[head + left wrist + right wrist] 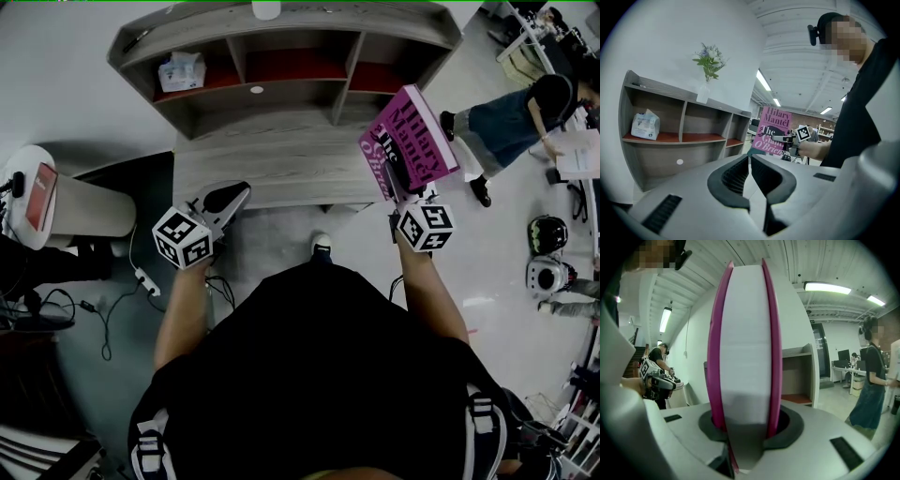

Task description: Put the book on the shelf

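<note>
The right gripper [410,195], at about 3 o'clock in the head view, pinches the bottom edge of the pink book [408,141]. The book stands upright in the air, and its white page block [743,333] fills the gap between the jaws. The left gripper [234,192], at 10 o'clock, has its jaws pressed together on nothing, just over the near edge of the wood-grain desk top [272,155].

At 12 o'clock the shelf [281,56] sits on that top – a curved-sided unit with three open compartments floored in red. A tissue pack [181,70] lies in the left compartment, and a white vase [703,93] of flowers stands on the top board. The book is off the shelf's right end, apart from it.

The floor is pale and glossy, with a power strip [145,279] and cables at 9 o'clock beside a round white table [66,211]. At 2 o'clock a person [511,117] in a denim skirt walks past. Overhead run strip lights [827,287] on a ribbed ceiling.
</note>
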The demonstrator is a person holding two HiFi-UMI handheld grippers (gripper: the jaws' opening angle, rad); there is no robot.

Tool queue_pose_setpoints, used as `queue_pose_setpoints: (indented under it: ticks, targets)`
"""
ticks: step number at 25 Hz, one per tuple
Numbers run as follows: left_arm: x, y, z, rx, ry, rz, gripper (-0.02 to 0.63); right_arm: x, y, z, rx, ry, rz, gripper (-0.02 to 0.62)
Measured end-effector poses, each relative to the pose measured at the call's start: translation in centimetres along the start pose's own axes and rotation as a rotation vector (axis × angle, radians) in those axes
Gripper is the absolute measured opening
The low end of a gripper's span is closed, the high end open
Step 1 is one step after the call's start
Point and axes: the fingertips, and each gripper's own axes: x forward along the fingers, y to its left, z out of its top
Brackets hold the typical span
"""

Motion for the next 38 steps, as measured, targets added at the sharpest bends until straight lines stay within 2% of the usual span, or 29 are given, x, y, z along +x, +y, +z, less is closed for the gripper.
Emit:
queue_pose_setpoints:
  ticks: [19, 38]
  targets:
    - [3.2, 3.7, 1.6, -0.008, 0.018, 0.013, 0.034, 5.3, -2.6, 0.2, 0.022, 0.012, 0.020, 0.147]
    - [8.2, 4.9, 3.7, 0.002, 0.028, 0.020, 0.034, 8.4, -5.8, 0.1, 0.030, 0.033, 0.069, 0.147]
